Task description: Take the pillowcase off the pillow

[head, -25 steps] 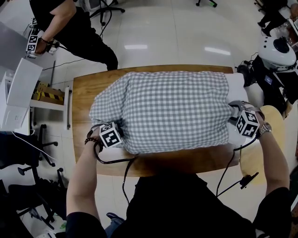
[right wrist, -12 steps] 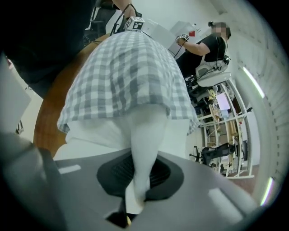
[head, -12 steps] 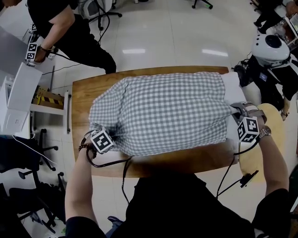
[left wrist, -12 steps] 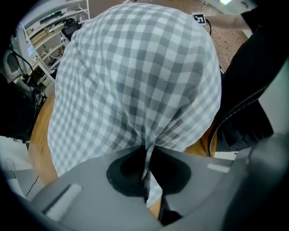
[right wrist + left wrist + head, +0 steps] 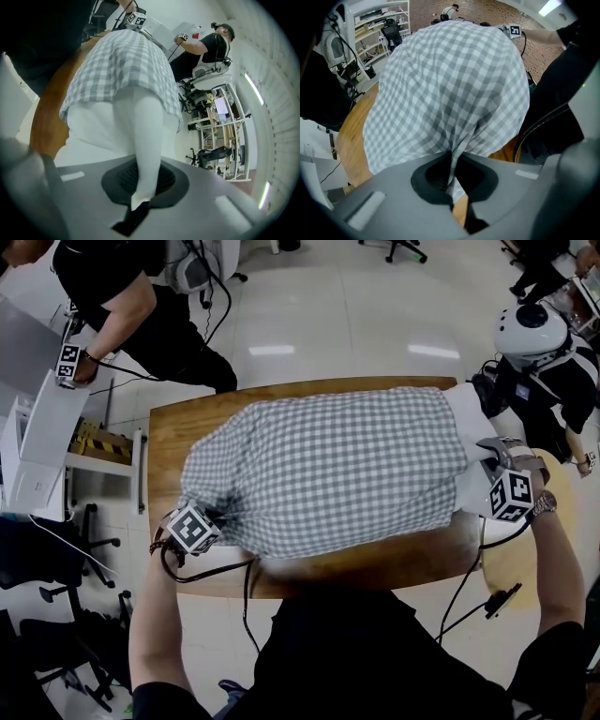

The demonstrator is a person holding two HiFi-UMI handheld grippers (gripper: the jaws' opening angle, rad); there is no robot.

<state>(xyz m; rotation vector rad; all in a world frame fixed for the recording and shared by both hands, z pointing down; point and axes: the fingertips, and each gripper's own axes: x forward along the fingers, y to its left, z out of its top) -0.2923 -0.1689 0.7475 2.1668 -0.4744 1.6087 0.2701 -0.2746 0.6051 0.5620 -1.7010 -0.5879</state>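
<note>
Grey-checked pillowcase (image 5: 323, 470) covers the pillow (image 5: 467, 409) on the wooden table (image 5: 169, 427). At eight o'clock the left gripper (image 5: 451, 182) pinches its fabric. At three o'clock the right gripper (image 5: 140, 197), jaws just closing, clamps the pillow. A person (image 5: 141, 296) stands at eleven.

A wooden worktop (image 5: 169, 432) with rounded corners stands on a glossy pale tiled floor (image 5: 347, 315). At the far left, a person in black clothing (image 5: 141, 306) bends forward and holds a marker cube (image 5: 67, 360). A white cabinet (image 5: 42, 446) stands left of the worktop, with a yellow-and-black striped item (image 5: 98, 442) between them. A white helmet (image 5: 530, 329) is at the far right. A white shelving rack (image 5: 220, 126) holds equipment.
</note>
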